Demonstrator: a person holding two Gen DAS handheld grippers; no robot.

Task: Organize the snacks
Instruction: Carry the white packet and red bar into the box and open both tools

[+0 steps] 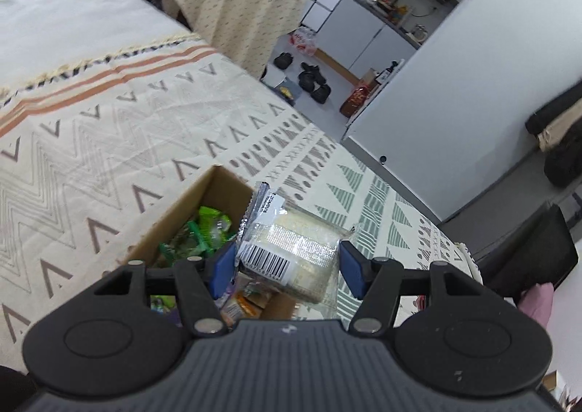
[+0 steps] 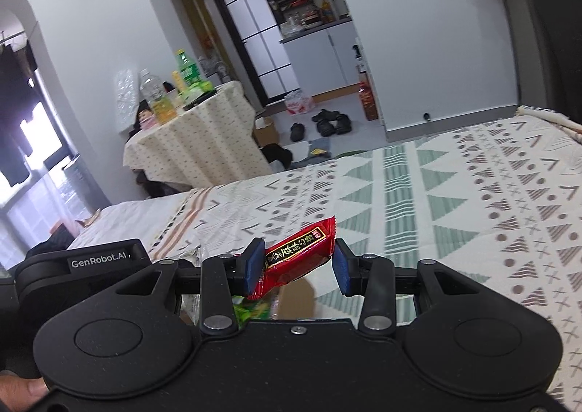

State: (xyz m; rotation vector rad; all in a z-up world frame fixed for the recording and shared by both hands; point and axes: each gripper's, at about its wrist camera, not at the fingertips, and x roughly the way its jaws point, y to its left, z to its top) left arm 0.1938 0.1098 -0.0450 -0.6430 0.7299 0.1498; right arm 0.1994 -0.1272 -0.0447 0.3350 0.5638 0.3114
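Now we are gripping a clear-wrapped snack pack (image 1: 291, 252) in our left gripper (image 1: 287, 266), holding it over the cardboard box (image 1: 189, 208) on the patterned bedspread (image 1: 109, 142). Our right gripper (image 2: 298, 266) is clamping a red snack packet (image 2: 300, 253) above the bed.
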